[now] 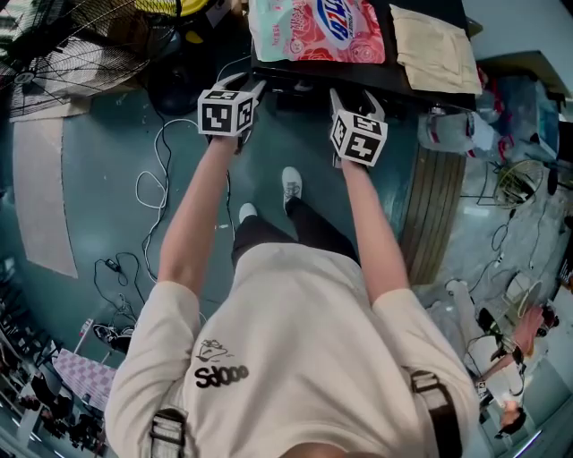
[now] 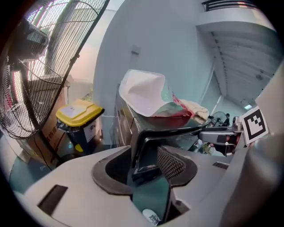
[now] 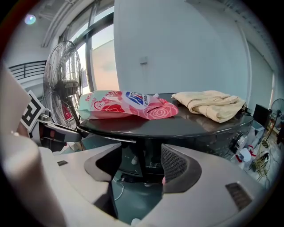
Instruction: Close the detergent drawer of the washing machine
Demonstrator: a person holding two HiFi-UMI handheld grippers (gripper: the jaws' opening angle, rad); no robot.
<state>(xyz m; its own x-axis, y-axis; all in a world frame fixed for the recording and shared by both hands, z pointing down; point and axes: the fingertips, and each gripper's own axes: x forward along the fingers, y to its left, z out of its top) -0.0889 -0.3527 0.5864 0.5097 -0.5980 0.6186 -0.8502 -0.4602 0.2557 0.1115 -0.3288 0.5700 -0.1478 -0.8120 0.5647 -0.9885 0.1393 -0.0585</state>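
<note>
The dark washing machine [image 1: 412, 87] stands in front of me at the top of the head view. Both grippers are held up against its front edge. My left gripper [image 1: 252, 92] is open. In the left gripper view its jaws [image 2: 144, 166] frame a dark boxy part [image 2: 145, 153] that juts from the machine's front; it looks like the detergent drawer, and the pads stand clear of it. My right gripper [image 1: 351, 97] is open too. The right gripper view shows nothing between its jaws [image 3: 142, 166], only the shadowed front under the machine's top [image 3: 177, 126].
A pink detergent bag [image 1: 318, 27] and a beige cloth [image 1: 439, 45] lie on the machine. A large fan [image 1: 63, 45] stands at the left, near a yellow-lidded bin [image 2: 77, 117]. Cables [image 1: 157, 179] trail over the floor. Clutter [image 1: 510, 179] fills the right side.
</note>
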